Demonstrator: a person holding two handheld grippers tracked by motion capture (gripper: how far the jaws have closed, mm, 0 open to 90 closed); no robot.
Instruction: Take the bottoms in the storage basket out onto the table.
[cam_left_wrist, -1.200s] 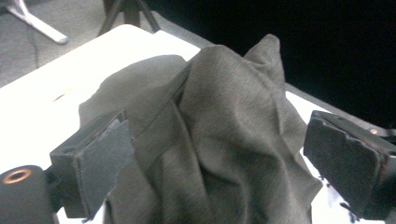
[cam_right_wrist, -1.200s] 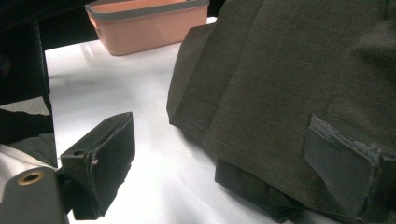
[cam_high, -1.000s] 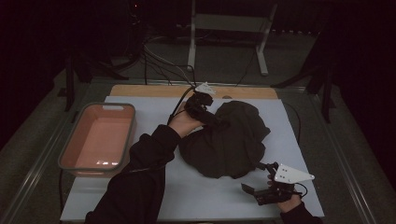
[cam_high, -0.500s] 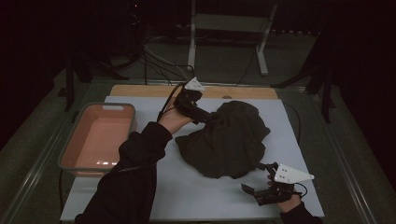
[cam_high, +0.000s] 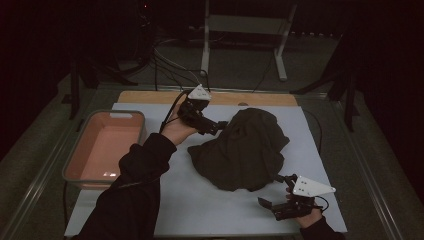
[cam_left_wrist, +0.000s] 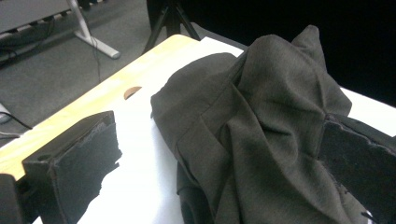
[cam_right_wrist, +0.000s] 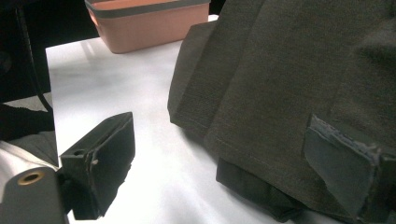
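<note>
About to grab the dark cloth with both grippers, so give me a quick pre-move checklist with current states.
1. Left gripper jaws open: ok.
2. Right gripper jaws open: ok.
3. Dark cloth lies wholly on the white table cover: ok.
4. Cloth flat enough to pick an edge: not ok, it is bunched and folded.
5. Pink tub clear of the cloth: ok, it sits apart.
6. Cloth between the left gripper's jaws: cannot tell.

The left gripper (cam_high: 216, 126) has let go of the dark cloth (cam_high: 245, 150) and drawn back.
</note>
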